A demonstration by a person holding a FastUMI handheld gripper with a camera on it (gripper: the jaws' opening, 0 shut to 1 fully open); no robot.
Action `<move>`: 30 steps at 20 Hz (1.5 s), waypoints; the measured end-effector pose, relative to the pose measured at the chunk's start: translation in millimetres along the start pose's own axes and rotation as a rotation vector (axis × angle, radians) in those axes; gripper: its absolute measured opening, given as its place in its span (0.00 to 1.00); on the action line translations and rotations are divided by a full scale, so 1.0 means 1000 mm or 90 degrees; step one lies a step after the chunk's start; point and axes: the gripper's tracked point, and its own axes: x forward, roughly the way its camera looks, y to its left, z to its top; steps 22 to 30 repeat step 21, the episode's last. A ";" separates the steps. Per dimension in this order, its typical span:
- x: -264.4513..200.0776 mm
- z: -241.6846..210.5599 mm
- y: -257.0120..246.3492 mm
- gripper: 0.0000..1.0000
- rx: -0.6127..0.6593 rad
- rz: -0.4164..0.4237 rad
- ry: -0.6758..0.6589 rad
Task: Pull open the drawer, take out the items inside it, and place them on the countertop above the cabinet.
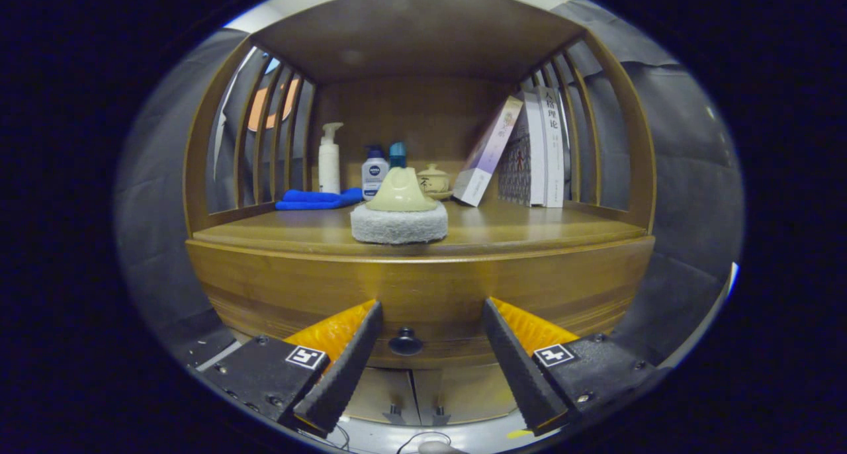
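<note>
A wooden cabinet faces me, and its drawer front (423, 288) is shut flush under the countertop (529, 232). The drawer's dark round knob (405, 341) sits between my fingers, a little beyond their tips. My gripper (430, 315) is open, nothing held. On the countertop near the front edge stands a round scrubbing pad with a cream handle (399, 209). What is inside the drawer is hidden.
At the back of the countertop stand a white pump bottle (329, 158), a small lotion bottle (374, 169), a blue cloth (317, 199), a little lidded pot (433, 179) and leaning books (529, 149). Slatted wooden sides and a top board enclose it. Two lower cabinet doors (413, 394) sit beneath the drawer.
</note>
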 end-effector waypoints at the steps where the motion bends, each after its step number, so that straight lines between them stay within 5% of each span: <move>1: -0.006 0.008 -0.002 1.00 0.006 0.002 -0.009; 9: -0.119 0.121 -0.025 0.99 0.005 0.016 -0.107; 15: -0.189 0.154 -0.035 0.99 0.018 0.028 -0.133; 30: -0.208 0.160 -0.034 0.99 0.012 0.038 -0.141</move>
